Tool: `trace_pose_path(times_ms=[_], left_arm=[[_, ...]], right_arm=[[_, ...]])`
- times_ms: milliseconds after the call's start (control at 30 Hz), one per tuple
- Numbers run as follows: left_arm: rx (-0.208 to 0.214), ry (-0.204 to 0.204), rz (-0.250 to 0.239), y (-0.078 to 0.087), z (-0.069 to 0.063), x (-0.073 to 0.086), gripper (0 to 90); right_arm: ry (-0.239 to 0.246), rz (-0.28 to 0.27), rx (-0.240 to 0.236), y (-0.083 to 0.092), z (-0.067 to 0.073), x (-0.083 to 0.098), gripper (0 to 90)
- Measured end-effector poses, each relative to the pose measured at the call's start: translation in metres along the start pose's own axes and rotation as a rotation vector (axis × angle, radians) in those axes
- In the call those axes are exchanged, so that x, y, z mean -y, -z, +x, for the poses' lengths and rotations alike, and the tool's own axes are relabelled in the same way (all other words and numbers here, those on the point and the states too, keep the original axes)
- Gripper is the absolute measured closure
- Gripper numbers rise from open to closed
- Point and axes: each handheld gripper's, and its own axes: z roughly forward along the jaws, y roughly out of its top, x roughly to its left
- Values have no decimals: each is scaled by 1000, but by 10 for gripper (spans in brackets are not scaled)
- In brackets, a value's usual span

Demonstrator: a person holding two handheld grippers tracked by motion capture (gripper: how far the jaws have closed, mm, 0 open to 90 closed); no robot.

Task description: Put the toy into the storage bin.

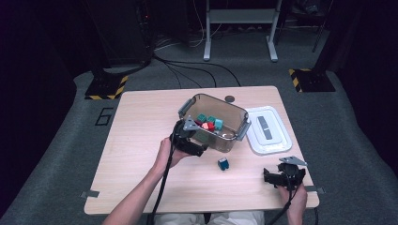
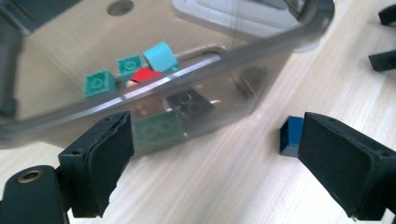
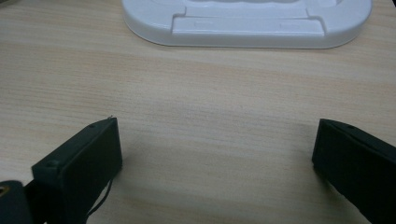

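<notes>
Here my left gripper [image 1: 199, 136] hangs against the near wall of the clear bin [image 1: 234, 137] at the middle of the desk [image 1: 141, 140], jaws spread wide with nothing between them. Inside the bin lie green, teal and red bricks [image 2: 99, 83]. A blue brick [image 1: 223, 163] sits alone on the desk, just in front of the bin. My right gripper [image 1: 277, 178] rests open near the desk's front right corner, below the white lid [image 1: 270, 133].
</notes>
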Motion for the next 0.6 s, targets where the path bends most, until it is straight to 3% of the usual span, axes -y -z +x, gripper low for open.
trace_pose_path(times_ms=[267,600], left_arm=[[44,0,30,-21,-23,18,69],[108,2,81,-51,-42,33,58]], right_arm=[[0,0,0,0,0,0,8],[0,0,0,0,0,0,8]])
